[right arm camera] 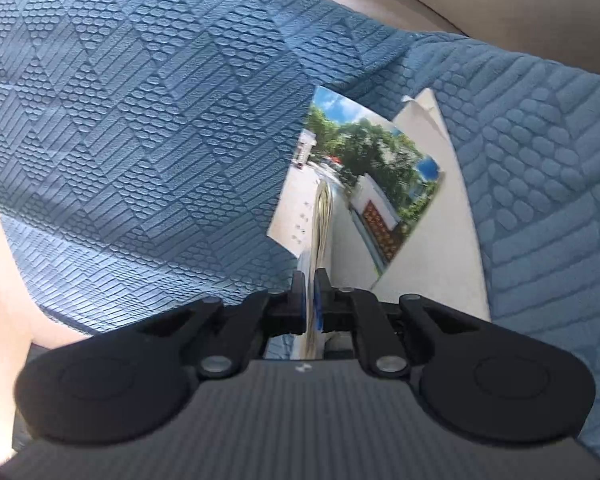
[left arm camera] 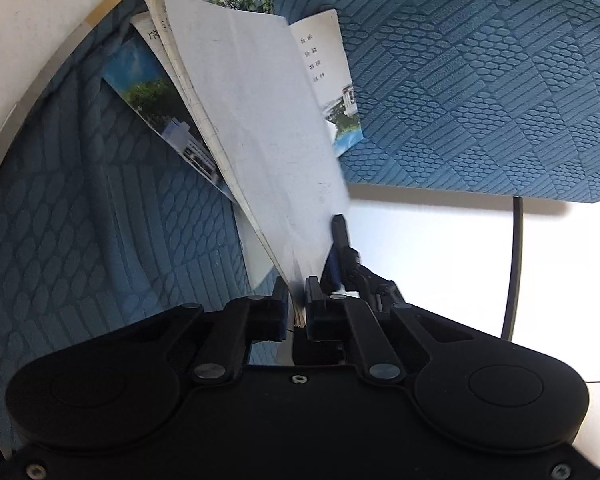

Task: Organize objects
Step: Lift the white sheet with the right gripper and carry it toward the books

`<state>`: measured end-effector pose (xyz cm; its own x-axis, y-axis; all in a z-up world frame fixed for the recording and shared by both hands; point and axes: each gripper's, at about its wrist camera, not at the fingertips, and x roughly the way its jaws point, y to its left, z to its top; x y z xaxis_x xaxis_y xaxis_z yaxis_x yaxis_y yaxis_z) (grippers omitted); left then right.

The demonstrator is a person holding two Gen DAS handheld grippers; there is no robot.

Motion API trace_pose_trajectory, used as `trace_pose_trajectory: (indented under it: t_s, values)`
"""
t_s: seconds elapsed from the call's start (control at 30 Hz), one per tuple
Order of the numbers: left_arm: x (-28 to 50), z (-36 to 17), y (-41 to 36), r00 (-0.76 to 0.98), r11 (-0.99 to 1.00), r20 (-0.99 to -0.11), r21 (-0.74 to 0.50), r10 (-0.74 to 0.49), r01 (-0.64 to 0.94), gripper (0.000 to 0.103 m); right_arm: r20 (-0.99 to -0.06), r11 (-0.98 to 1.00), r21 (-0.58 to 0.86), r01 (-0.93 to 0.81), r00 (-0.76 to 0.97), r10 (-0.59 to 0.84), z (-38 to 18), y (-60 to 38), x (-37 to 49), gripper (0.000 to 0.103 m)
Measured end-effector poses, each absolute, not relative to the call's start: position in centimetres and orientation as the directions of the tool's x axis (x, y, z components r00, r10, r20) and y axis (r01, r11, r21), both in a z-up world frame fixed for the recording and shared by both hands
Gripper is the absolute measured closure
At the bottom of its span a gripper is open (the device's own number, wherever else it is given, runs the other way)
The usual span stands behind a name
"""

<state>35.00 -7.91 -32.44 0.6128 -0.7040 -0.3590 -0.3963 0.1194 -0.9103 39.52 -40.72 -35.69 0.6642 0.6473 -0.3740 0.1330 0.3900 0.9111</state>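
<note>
**pixelmoth:** ok so where's the paper stuff sitting relative to the claws? Left wrist view first.

**tarn_42:** The left claw [left arm camera: 297, 304] is pinching the near corner of a booklet [left arm camera: 256, 128]. Its pads are pressed against the page edges, so the pages are sandwiched between the fingers. The booklet fans up and away from the claw with a plain white page facing the camera, and it's tilted, not lying flat.

**pixelmoth:** and the right one?

**tarn_42:** Same deal. The right claw [right arm camera: 309, 300] is clamped on a thin stack of page edges running straight out from between its fingers. I can't say for sure whether it's the same booklet. In the left view you can also see the tip of the other claw poking in just right of the booklet's lower edge.

**pixelmoth:** what else is in there? Any containers?

**tarn_42:** No box or tray that I can make out. Behind the held pages there are glossy photo covers [left arm camera: 160, 120] with sky, trees and a white building, plus a white cover with printed characters [left arm camera: 324, 60]. The right view shows a photo cover [right arm camera: 364, 184] just beyond the claw, with a white sheet [right arm camera: 432, 240] beside it.

**pixelmoth:** lying on what?

**tarn_42:** A blue textured cloth [left arm camera: 480, 80] with an embossed geometric pattern. It fills most of both views. A pale floor [left arm camera: 440, 260] shows under its edge, and a thin dark cable [left arm camera: 516, 264] runs down past it.
</note>
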Motion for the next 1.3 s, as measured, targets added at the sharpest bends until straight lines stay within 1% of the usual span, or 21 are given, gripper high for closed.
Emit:
trace_pose_trajectory:
  t_s: [0.03,0.07,0.1,0.13,0.17,0.23,0.33,0.37,0.4,0.47,0.5,0.57,0.63,0.73,0.87,0.97,1.3]
  values:
    - [34.8,-32.2,-7.8,0.614,0.111,-0.345,-0.915,-0.710,-0.387,0.100,-0.386,0.394,0.907,0.147,0.663,0.642,-35.8,-40.8,39.5,0.089]
    - [34.5,-31.9,-7.7,0.616,0.108,-0.336,-0.920,-0.712,-0.378,0.101,-0.397,0.395,0.904,0.162,0.660,0.637,-36.0,-40.9,39.4,0.075]
    - [34.3,-31.4,-7.5,0.616,0.113,-0.334,-0.922,-0.713,-0.370,0.102,-0.398,0.387,0.906,0.172,0.657,0.640,-36.2,-41.0,39.3,0.059]
    - [34.0,-31.0,-7.2,0.615,0.121,-0.334,-0.925,-0.714,-0.360,0.102,-0.386,0.370,0.913,0.171,0.655,0.650,-36.4,-41.0,39.3,0.053]
    - [33.8,-30.6,-7.0,0.615,0.127,-0.331,-0.927,-0.715,-0.352,0.102,-0.369,0.354,0.921,0.162,0.656,0.659,-36.5,-41.0,39.2,0.050]
    - [33.3,-30.0,-6.5,0.615,0.138,-0.330,-0.931,-0.716,-0.339,0.102,-0.357,0.351,0.924,0.150,0.665,0.656,-36.5,-41.1,39.0,0.050]
    - [32.7,-29.4,-5.9,0.611,0.166,-0.346,-0.929,-0.712,-0.332,0.102,-0.377,0.355,0.918,0.177,0.669,0.641,-37.0,-41.2,38.6,0.054]
    - [32.4,-29.2,-5.7,0.609,0.179,-0.354,-0.927,-0.710,-0.330,0.102,-0.386,0.358,0.915,0.187,0.666,0.638,-37.0,-41.2,38.6,0.063]
    - [32.3,-29.1,-5.5,0.608,0.190,-0.362,-0.925,-0.707,-0.330,0.103,-0.385,0.354,0.916,0.188,0.661,0.644,-36.9,-41.3,38.5,0.076]
    - [31.7,-28.8,-5.2,0.603,0.208,-0.375,-0.921,-0.704,-0.330,0.103,-0.382,0.351,0.918,0.185,0.653,0.654,-36.5,-41.5,38.1,0.095]
    - [31.3,-28.7,-5.0,0.598,0.217,-0.382,-0.918,-0.704,-0.331,0.102,-0.374,0.354,0.920,0.171,0.654,0.658,-36.1,-41.5,37.7,0.097]
    - [30.8,-28.4,-4.5,0.589,0.241,-0.396,-0.914,-0.705,-0.327,0.102,-0.379,0.396,0.909,0.132,0.660,0.649,-34.8,-41.2,36.7,0.097]
    - [30.3,-28.2,-4.2,0.582,0.257,-0.411,-0.908,-0.702,-0.332,0.102,-0.422,0.484,0.869,0.098,0.657,0.625,-33.3,-40.7,36.1,0.097]
    - [29.7,-27.3,-4.0,0.565,0.309,-0.449,-0.892,-0.692,-0.330,0.101,-0.424,0.528,0.848,0.055,0.669,0.611,-31.7,-40.3,34.7,0.098]
    - [29.1,-25.7,-4.0,0.551,0.375,-0.475,-0.880,-0.686,-0.292,0.101,-0.471,0.624,0.781,0.013,0.668,0.576,-29.6,-39.7,32.5,0.099]
    - [28.6,-24.4,-4.1,0.545,0.419,-0.493,-0.868,-0.678,-0.265,0.101,-0.465,0.635,0.773,-0.006,0.675,0.573,-28.1,-39.3,31.4,0.099]
    - [27.1,-19.2,-2.3,0.554,0.460,-0.479,-0.868,-0.680,-0.186,0.100,-0.399,0.644,0.760,-0.090,0.718,0.571,-21.2,-37.4,30.0,0.099]
